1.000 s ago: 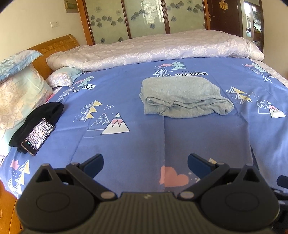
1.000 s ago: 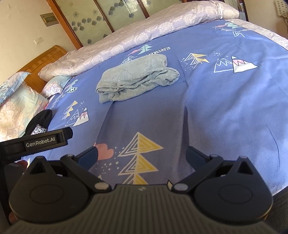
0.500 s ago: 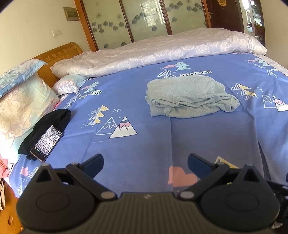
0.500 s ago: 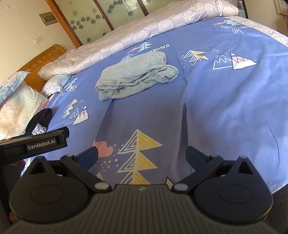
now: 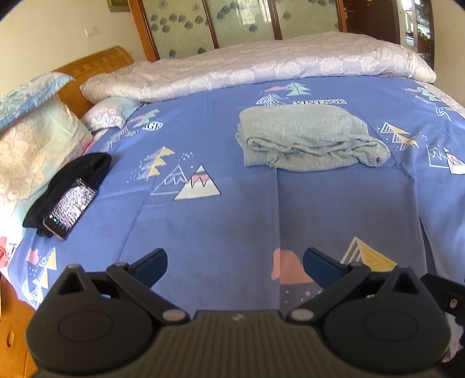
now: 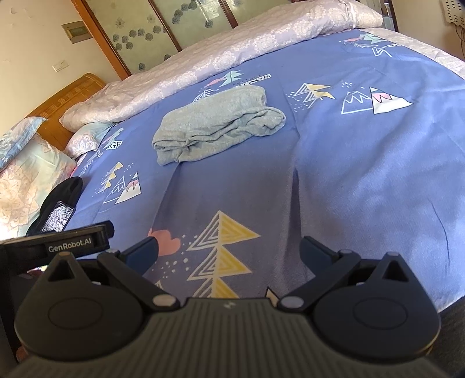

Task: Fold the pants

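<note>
Grey pants (image 5: 308, 139) lie folded into a thick bundle in the middle of the blue patterned bed sheet (image 5: 221, 221); the right wrist view shows the same pants (image 6: 218, 125) further off. My left gripper (image 5: 234, 263) hovers open over the near part of the bed, well short of the pants, with nothing between its fingers. My right gripper (image 6: 229, 251) is open too, over a yellow triangle print near the bed's front edge. The left gripper's body (image 6: 72, 242) shows at the left of the right wrist view.
A phone (image 5: 69, 208) rests on a black cloth (image 5: 75, 177) at the bed's left side, beside pillows (image 5: 32, 139). A white quilt (image 5: 261, 72) is heaped along the far side. A wooden headboard (image 5: 96, 64) and glass-panelled doors (image 5: 238, 23) stand behind.
Both grippers have drawn back slightly and tilted, so the pants sit a little lower and farther in view. The pants and the grippers' openings are unchanged.
</note>
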A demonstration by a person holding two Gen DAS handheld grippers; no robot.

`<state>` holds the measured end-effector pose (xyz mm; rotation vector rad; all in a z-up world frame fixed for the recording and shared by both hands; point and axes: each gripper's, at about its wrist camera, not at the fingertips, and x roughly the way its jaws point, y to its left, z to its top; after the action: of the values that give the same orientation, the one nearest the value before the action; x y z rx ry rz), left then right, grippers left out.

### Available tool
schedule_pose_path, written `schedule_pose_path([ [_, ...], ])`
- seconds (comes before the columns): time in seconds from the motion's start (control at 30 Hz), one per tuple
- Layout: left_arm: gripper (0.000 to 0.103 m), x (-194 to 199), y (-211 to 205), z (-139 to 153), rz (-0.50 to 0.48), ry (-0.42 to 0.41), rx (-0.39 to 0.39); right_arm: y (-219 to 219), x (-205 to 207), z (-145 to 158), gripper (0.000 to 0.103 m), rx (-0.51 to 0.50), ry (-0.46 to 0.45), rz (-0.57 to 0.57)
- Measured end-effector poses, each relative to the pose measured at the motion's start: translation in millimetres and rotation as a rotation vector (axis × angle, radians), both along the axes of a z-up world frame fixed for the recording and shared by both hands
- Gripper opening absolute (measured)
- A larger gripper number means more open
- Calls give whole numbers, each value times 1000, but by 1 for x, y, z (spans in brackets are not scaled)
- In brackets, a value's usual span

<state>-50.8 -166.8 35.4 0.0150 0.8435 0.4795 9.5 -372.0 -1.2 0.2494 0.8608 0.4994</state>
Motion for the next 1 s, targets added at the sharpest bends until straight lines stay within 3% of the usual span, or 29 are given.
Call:
schedule_pose_path([
  [0.57, 103, -1, -6, -29, -26, 115, -113, -6, 3, -7, 103, -9, 14, -62],
  [1.0, 103, 1, -10, -36, -40, 147, -141, -10, 5, -12, 103, -10, 39, -77],
])
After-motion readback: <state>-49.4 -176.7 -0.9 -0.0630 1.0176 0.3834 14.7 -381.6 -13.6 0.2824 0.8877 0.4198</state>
